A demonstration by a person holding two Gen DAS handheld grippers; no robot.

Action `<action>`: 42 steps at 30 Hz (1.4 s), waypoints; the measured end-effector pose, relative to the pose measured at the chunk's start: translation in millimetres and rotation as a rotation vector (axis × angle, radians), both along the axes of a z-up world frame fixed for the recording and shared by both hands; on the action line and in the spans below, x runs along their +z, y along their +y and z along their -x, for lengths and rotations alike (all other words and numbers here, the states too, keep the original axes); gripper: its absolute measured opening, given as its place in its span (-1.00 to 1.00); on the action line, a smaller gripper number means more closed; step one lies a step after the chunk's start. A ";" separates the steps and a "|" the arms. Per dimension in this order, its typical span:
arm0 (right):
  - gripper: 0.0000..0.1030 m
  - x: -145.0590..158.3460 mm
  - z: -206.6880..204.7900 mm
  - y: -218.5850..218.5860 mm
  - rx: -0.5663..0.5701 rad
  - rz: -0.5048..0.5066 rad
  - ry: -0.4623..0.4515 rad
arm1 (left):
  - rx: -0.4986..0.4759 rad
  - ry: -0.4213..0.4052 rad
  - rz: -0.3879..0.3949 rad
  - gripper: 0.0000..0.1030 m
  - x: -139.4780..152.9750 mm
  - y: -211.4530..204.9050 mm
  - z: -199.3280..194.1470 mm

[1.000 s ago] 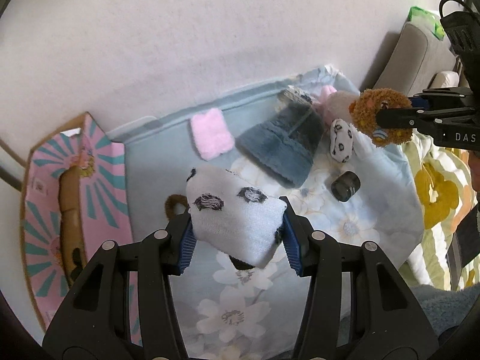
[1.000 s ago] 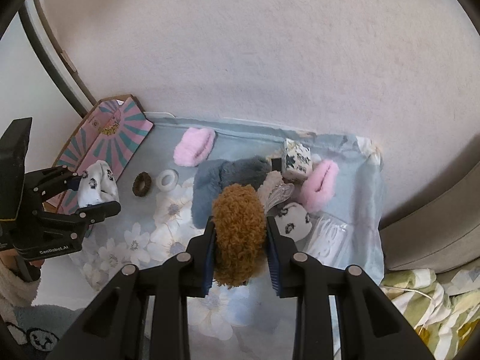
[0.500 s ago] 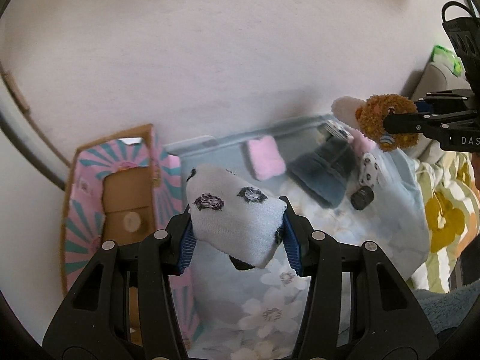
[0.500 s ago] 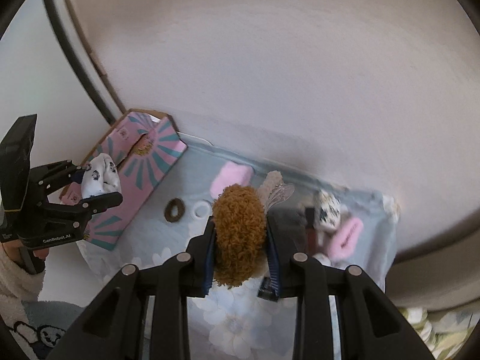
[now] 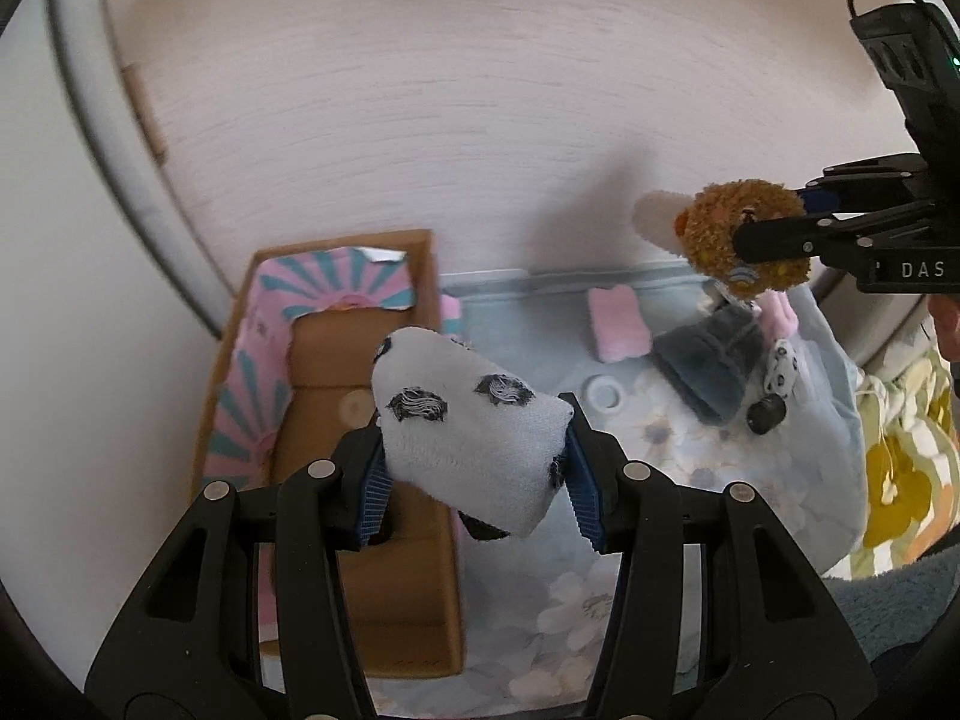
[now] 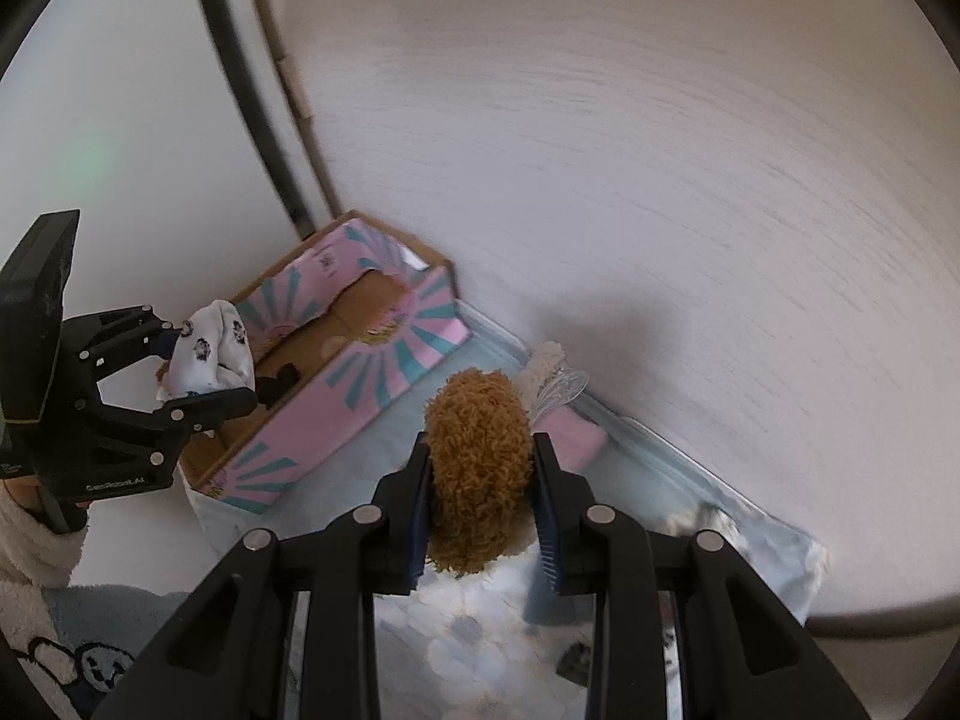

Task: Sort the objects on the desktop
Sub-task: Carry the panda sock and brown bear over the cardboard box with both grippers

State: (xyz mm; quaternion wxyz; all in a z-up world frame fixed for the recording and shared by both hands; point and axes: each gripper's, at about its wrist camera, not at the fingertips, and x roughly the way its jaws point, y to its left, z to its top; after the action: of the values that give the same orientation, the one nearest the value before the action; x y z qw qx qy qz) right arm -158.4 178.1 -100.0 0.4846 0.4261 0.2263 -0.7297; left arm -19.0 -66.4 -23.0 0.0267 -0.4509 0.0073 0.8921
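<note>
Both handheld grippers hang in the air above a floral cloth (image 5: 690, 480) spread on the floor, each one clenched on a soft item. The left gripper (image 5: 474, 474) clamps one white spotted sock (image 5: 468, 438) between its blue pads, held over the near edge of the single pink-and-teal cardboard box (image 5: 240, 372). The right gripper (image 6: 483, 504) squeezes one curly brown plush toy (image 6: 480, 468), raised over the cloth to the right of the box. Below lie one pink fuzzy pad (image 5: 618, 324), one grey folded cloth (image 5: 708, 360) and one white ring (image 5: 603, 391), well apart from both tools.
</note>
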 end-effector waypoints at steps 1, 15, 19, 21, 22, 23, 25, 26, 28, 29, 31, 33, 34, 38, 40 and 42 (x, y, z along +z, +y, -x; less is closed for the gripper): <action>-0.47 -0.3 -1.4 -6.5 0.014 -0.002 -0.003 | 0.013 0.001 0.002 -0.10 0.5 -4.9 -2.1; -0.47 1.6 -53.4 -123.2 0.277 0.013 -0.003 | 0.192 -0.059 -0.024 -0.10 -25.7 -72.3 -23.4; -0.47 -15.9 -65.5 -159.2 0.332 -0.033 -0.015 | 0.213 -0.074 -0.038 -0.10 -35.1 -85.3 -22.6; -0.47 -26.8 -68.1 -174.0 0.339 -0.055 -0.026 | 0.217 -0.085 -0.035 -0.10 -42.2 -91.7 -21.3; -0.47 -32.5 -69.4 -179.8 0.343 -0.066 -0.036 | 0.219 -0.092 -0.036 -0.10 -45.6 -94.6 -20.7; -0.47 -38.4 -70.7 -186.7 0.348 -0.078 -0.045 | 0.222 -0.103 -0.041 -0.10 -50.4 -98.6 -20.2; -0.47 -47.7 -73.0 -197.4 0.356 -0.100 -0.046 | 0.222 -0.120 -0.041 -0.10 -57.0 -102.1 -19.6; -0.47 -52.1 -73.9 -202.7 0.360 -0.110 -0.047 | 0.222 -0.131 -0.034 -0.10 -61.5 -103.6 -19.6; -0.47 -60.7 -74.4 -212.2 0.367 -0.126 -0.057 | 0.218 -0.145 -0.025 -0.10 -66.8 -102.9 -18.5; -0.47 -63.4 -74.3 -215.1 0.368 -0.132 -0.059 | 0.216 -0.151 -0.027 -0.10 -70.2 -104.8 -18.4; -0.47 -70.6 -73.2 -221.1 0.371 -0.148 -0.061 | 0.212 -0.158 -0.037 -0.10 -73.7 -105.3 -18.5; -0.46 -77.4 -72.0 -226.1 0.374 -0.162 -0.071 | 0.207 -0.161 -0.042 -0.10 -79.5 -103.4 -17.9; -0.46 -78.5 -72.1 -226.2 0.375 -0.167 -0.074 | 0.207 -0.158 -0.044 -0.10 -79.9 -102.8 -16.0; -0.43 -88.9 -69.9 -233.8 0.371 -0.184 -0.085 | 0.207 -0.161 -0.046 -0.10 -80.8 -104.6 -12.2; -0.43 -91.7 -68.1 -235.5 0.367 -0.190 -0.089 | 0.202 -0.168 -0.048 -0.07 -81.2 -104.9 -10.7; -0.38 -96.2 -66.9 -239.3 0.371 -0.196 -0.093 | 0.192 -0.167 -0.046 0.09 -81.1 -104.3 -8.4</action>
State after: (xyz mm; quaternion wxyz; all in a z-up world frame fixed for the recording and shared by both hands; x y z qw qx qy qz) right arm -91.5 -61.2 -196.2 0.5765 0.4554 0.3482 -0.5822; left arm -10.7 -170.6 -104.0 -0.0477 -0.5215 -0.0587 0.8499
